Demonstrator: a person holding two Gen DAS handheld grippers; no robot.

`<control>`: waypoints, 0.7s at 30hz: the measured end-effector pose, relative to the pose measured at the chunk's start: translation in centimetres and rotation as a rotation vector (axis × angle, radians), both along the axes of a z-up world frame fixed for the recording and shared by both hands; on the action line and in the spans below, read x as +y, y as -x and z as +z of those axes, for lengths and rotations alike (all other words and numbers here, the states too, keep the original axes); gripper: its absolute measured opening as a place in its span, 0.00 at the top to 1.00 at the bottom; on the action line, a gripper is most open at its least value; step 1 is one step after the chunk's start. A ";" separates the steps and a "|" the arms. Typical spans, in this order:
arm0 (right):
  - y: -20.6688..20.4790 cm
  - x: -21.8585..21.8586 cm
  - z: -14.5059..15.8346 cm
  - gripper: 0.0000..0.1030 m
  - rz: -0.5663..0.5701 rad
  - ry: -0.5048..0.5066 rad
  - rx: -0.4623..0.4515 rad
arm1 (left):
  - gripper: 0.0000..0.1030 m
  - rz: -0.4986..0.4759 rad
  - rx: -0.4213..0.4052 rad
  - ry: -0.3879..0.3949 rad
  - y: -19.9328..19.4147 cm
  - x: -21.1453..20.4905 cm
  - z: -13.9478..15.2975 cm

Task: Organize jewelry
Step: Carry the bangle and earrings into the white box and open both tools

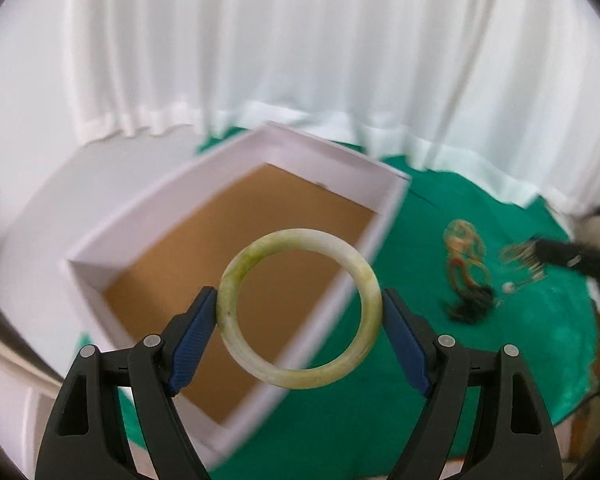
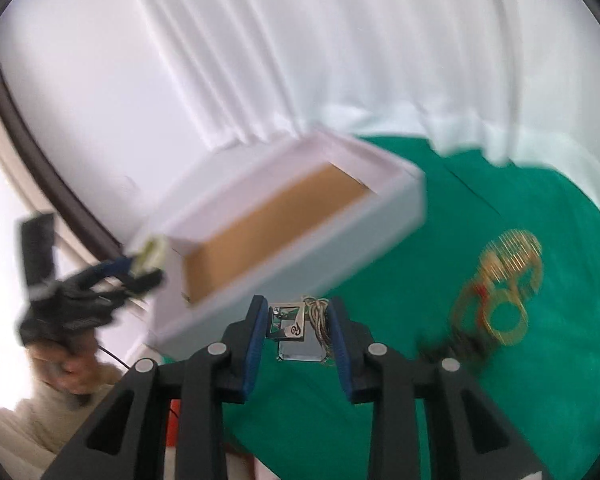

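Observation:
In the left wrist view my left gripper [image 1: 299,296] is shut on a pale green jade bangle [image 1: 364,280], its blue pads pressing on both outer sides. It hangs above the near corner of a white box [image 1: 324,160] with a brown bottom. In the right wrist view my right gripper [image 2: 298,308] is shut on a silver square pendant [image 2: 290,320] with a bundle of thin chain [image 2: 320,320], above the green cloth [image 2: 380,400] and just in front of the box [image 2: 340,232]. The left gripper [image 2: 140,264] shows blurred at the box's left end.
Gold bangles [image 1: 464,256] and a dark tangled piece [image 1: 470,308] lie on the green cloth [image 1: 520,340] to the right of the box; the gold bangles [image 2: 500,288] are blurred in the right wrist view. White curtains hang behind. A person's hand [image 2: 68,364] holds the left gripper.

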State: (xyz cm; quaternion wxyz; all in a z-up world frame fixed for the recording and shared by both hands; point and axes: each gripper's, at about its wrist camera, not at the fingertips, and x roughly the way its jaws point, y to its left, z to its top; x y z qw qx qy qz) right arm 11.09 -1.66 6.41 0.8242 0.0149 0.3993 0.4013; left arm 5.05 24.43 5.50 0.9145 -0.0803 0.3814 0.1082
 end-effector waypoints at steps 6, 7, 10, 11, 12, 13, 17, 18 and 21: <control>-2.9 9.6 4.2 0.69 0.106 -0.059 -0.057 | 0.20 0.137 0.063 -0.002 -2.2 6.4 -1.7; -3.7 11.7 4.2 0.69 0.124 -0.062 -0.054 | 0.20 0.155 0.076 0.001 -2.4 7.3 -2.4; -5.3 16.4 2.9 0.69 0.159 -0.055 -0.030 | 0.20 0.213 0.131 0.021 -3.2 9.8 -5.1; -5.8 17.7 2.3 0.69 0.171 -0.047 -0.014 | 0.20 0.227 0.145 0.031 -3.2 10.3 -5.9; -6.4 19.3 1.1 0.69 0.178 -0.033 0.005 | 0.20 0.237 0.156 0.039 -2.9 10.9 -6.5; -6.9 20.6 -0.1 0.69 0.184 -0.017 0.019 | 0.20 0.247 0.170 0.047 -3.0 11.2 -7.4; -8.1 24.6 -5.7 0.69 0.213 0.081 0.064 | 0.21 0.269 0.211 0.062 -3.0 12.0 -9.7; -8.1 25.2 -6.9 0.69 0.215 0.103 0.070 | 0.20 0.270 0.216 0.063 -3.0 12.0 -10.0; -7.7 25.6 -8.9 0.65 0.210 0.134 0.083 | 0.19 0.274 0.230 0.071 -2.9 11.8 -10.7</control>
